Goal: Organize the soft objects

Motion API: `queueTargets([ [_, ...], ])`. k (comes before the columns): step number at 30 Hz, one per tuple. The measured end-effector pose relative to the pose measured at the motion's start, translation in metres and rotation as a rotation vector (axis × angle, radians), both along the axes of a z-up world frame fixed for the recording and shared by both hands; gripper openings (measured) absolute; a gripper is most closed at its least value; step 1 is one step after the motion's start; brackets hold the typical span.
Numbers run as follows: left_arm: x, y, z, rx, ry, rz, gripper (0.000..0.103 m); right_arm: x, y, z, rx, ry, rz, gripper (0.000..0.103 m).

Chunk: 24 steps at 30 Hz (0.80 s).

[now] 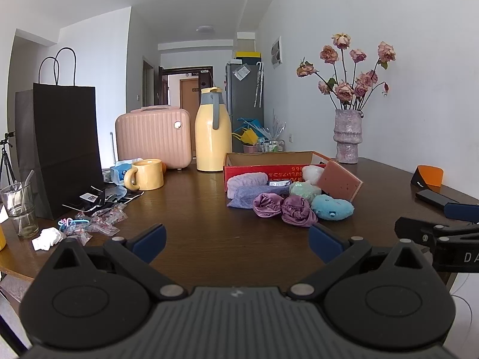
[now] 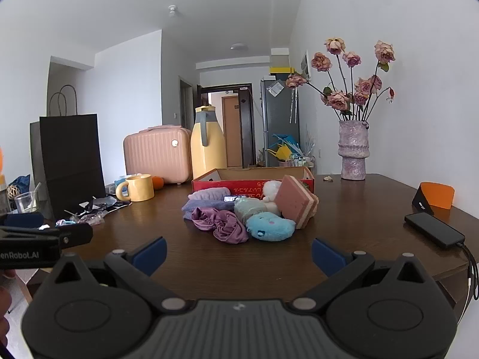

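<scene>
While both tools hang low over the near edge of the dark wood table [image 1: 191, 209], the left gripper [image 1: 236, 243] has its blue-padded fingers spread wide with nothing between them, and the right gripper [image 2: 238, 252] is likewise wide and empty. Soft things sit heaped mid-table, apart from both grippers, against the front of a red cardboard box [image 1: 257, 170] with an open top: two crumpled satiny purple scrunchies [image 1: 284, 206], a plush blue heart-shaped cushion [image 1: 332, 206], a fuzzy lilac roll [image 1: 247, 179] on a blue-grey towel [image 1: 254, 194], a pale green fluffy ball [image 1: 304, 190], a white fluffy piece [image 1: 312, 173], and a pink slab-like sponge [image 1: 339, 184] leaning tilted on the box corner. Bare table lies between the grippers and the pile. Left side clutter: matte black paper bag [image 1: 66, 149] with cord handles, glossy yellow mug [image 1: 146, 175], small clear crinkly packets [image 1: 98, 223], crumpled white tissue [image 1: 46, 237], clear glass [image 1: 21, 209] with a straw. Behind: ribbed pink hard case [image 1: 152, 140], smooth yellow jug [image 1: 213, 131] with grey handle. Far right corner: textured pink vase [image 1: 347, 137] with dried roses [image 1: 350, 68]. Right edge: black phone [image 2: 434, 229] with cable, orange-and-black holder [image 2: 434, 199]. In the right view, the other gripper's black arm juts in at left.
</scene>
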<state>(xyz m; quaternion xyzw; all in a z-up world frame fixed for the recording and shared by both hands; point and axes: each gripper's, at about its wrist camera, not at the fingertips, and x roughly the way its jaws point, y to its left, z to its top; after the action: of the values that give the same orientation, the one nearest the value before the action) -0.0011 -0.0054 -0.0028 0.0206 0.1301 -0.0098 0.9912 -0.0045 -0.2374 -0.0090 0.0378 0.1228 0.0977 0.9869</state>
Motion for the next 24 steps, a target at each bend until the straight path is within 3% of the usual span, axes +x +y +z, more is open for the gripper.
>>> queueTargets([
  [24,0.002,0.0017,0.003,-0.012,0.017,0.011,0.103,0.0008,-0.0016,-0.0011,0.024,0.002,-0.001,0.103],
])
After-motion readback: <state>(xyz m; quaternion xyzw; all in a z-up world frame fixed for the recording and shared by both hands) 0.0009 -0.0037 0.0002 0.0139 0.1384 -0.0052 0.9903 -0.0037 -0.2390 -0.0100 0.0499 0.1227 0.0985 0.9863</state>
